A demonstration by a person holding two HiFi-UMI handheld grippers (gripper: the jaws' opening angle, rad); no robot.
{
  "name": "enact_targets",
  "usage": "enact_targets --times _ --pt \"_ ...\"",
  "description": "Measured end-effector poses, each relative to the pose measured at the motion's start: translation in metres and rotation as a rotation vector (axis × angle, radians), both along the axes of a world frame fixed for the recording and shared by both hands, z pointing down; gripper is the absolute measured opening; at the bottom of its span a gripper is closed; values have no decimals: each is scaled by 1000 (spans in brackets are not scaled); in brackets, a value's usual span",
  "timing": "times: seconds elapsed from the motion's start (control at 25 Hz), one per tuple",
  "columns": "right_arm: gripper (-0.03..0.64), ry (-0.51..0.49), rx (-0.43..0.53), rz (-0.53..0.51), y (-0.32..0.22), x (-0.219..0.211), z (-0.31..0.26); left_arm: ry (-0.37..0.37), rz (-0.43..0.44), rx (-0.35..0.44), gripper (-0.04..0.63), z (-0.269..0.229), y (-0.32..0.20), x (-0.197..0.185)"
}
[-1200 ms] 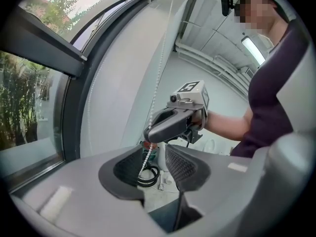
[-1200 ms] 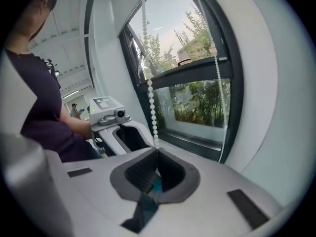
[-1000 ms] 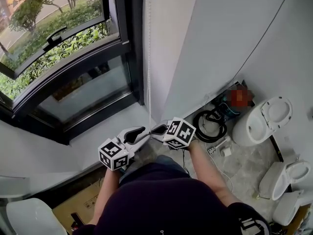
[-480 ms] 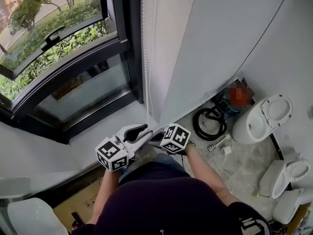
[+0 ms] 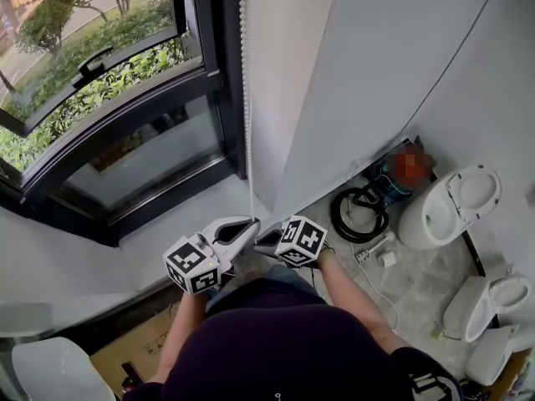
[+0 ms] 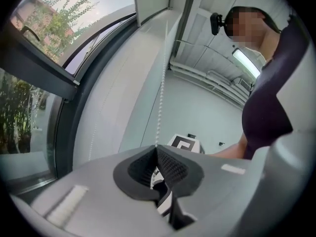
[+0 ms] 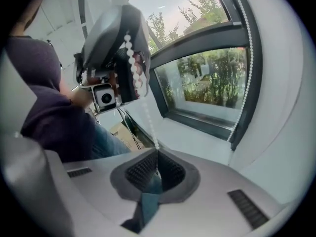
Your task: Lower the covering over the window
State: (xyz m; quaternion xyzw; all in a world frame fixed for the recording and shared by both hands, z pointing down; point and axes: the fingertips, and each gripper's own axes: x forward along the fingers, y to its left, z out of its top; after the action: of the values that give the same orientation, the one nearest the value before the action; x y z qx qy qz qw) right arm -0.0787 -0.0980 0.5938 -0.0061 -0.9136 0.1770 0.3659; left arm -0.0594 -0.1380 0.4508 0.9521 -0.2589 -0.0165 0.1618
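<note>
A white bead chain hangs down the wall beside the dark-framed window. Both grippers meet at its lower end, above the person's lap. My left gripper has its jaws shut on the chain, which runs straight up from its tips in the left gripper view. Just right of it and a little lower, my right gripper is also shut on the chain. The right gripper view shows the beads leading up to the left gripper. A second strand hangs by the window frame.
A white sill runs under the window. On the floor to the right lie a coiled black hose and several white toilets. A cardboard box and a white seat are at lower left.
The left gripper's jaws, wide apart in the earlier frames, have closed on the bead chain. Both grippers have shifted slightly left and down along it.
</note>
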Motion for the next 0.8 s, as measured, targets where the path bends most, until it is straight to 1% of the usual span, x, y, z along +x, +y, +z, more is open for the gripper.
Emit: enact_targets --times 0.08,0.2,0.24,0.32,0.36,0.48,0.6,0.64,0.72,0.8 --pt "14 19 10 3 -2 3 3 1 4 -25 11 4 -2 0" --pt "14 127 49 -50 3 13 21 -70 34 -73 11 24 3 6" --pt "14 145 50 -60 5 15 26 -64 38 -91 11 30 5 7" --pt "14 137 30 -50 8 15 29 -17 34 -123 11 33 6 6" --pt "14 129 23 -42 8 15 29 -8 30 -127 11 33 5 6" --pt "14 126 25 -36 6 15 29 -10 20 -131 11 34 1 2" --pt "14 135 35 -35 6 16 29 16 13 -144 11 35 0 0" --pt "14 144 40 -39 5 16 29 11 15 -148 11 37 -1 0" --pt "14 179 51 -57 8 20 34 -27 14 -155 11 46 -1 -1" --pt "14 195 48 -65 13 22 40 -22 7 -174 11 53 1 -3"
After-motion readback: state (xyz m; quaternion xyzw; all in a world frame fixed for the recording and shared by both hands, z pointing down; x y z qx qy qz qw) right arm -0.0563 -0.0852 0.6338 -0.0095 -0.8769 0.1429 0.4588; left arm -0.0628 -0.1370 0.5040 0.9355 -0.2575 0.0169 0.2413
